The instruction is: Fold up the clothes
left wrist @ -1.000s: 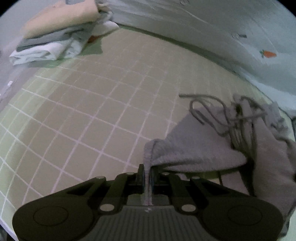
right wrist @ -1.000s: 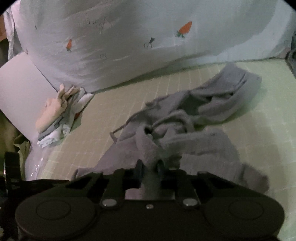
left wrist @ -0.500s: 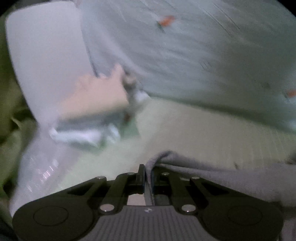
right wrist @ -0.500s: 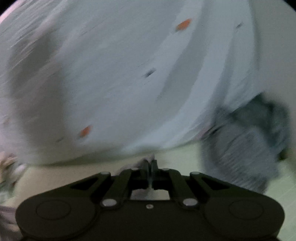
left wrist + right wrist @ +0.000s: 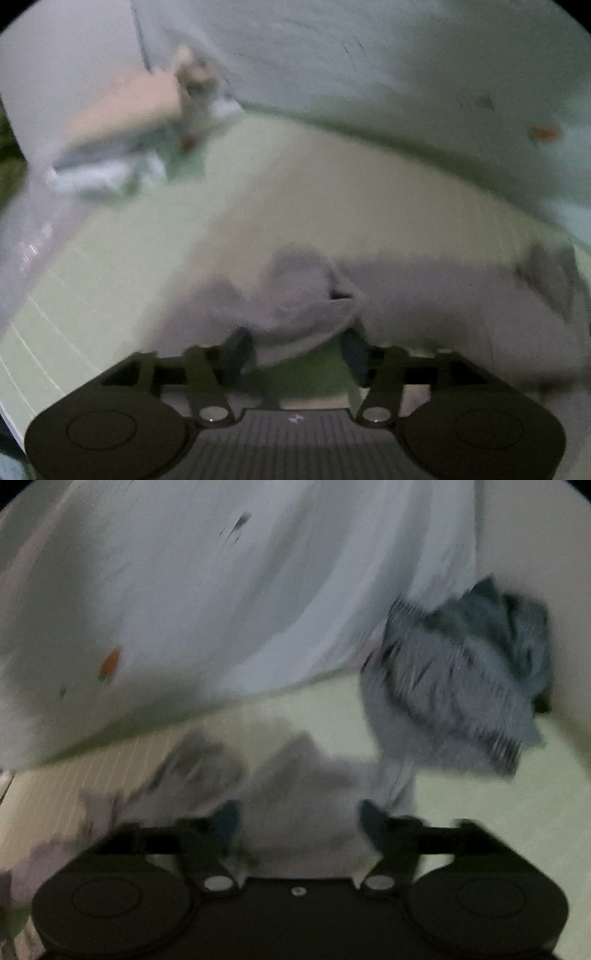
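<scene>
Left tool (image 5: 295, 347): fingers spread wide, gripping nothing. Grey garment (image 5: 424, 291) lies just ahead of the fingers, one fold reaching between them; contact unclear through the blur. It lies on a green gridded mat (image 5: 147, 240). Far ahead to the left, a stack of folded clothes (image 5: 122, 136).

Right tool (image 5: 299, 819): fingers likewise spread, same grey garment (image 5: 295, 775) just ahead. Ahead to the right, a crumpled blue-grey striped cloth (image 5: 461, 679). Beyond, pale carrot-print sheet (image 5: 203, 590).

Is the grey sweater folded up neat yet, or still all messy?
Still messy. The grey sweater lies rumpled and bunched on the green mat, and both grippers are open.
</scene>
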{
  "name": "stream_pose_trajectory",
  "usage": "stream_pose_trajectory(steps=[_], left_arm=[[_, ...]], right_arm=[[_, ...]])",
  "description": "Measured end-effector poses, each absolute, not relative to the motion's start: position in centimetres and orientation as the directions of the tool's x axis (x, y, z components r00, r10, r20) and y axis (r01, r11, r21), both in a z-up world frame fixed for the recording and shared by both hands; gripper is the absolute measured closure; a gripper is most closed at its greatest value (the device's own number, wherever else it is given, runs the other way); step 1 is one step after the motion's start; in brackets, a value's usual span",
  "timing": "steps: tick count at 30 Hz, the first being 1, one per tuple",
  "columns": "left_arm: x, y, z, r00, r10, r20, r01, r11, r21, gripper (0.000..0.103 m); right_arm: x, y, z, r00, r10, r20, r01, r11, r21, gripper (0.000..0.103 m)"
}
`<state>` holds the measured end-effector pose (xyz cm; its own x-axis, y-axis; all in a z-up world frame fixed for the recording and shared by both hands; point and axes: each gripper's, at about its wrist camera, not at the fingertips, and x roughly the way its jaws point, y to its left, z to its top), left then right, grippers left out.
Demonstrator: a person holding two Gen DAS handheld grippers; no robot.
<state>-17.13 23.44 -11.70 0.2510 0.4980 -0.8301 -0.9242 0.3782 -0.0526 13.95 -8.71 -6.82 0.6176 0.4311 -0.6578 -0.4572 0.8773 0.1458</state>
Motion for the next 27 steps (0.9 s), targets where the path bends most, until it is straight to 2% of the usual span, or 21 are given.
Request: stream_pose_trajectory(steps=[6,12,19,25,27], left_arm=[[-16.5,19.7,-14.5,0.296,0.407,-0.864,-0.894,0.436,-0.100,0.033],[-14.0,19.4,-15.5,0.311,0.346,-0.885,-0.832,0.550,-0.077,0.027],[-11.6,20.3,-16.0,0.327,0.314,-0.891,-0.801,0.592,-0.085,0.026],[-12.9,20.2,-14.8,0.383,0.327,-0.864,-0.808,0.572,-0.142,0.026],[-13.9,20.5,-14.1,0.392,0.359,-0.847,-0.830,0.534,-0.158,0.019]], right_arm=[[10.6,-7.6,-9.7,0.505,0.458,-0.731,-0.504,0.845,0.180,0.017],[9.2,-6.8,-11.9,0.397,0.481,-0.782,-0.520,0.820,0.241,0.017],[10.1,-4.1,-13.7,0.318,0.492,-0.811,-0.499,0.814,0.298,0.017],[9.8,-2.6,-14.6,0.313,0.463,-0.829,-0.503,0.821,0.269,0.017],[9.5,-2.3,-14.7,0.318,0.450,-0.835,-0.515,0.821,0.246,0.017]])
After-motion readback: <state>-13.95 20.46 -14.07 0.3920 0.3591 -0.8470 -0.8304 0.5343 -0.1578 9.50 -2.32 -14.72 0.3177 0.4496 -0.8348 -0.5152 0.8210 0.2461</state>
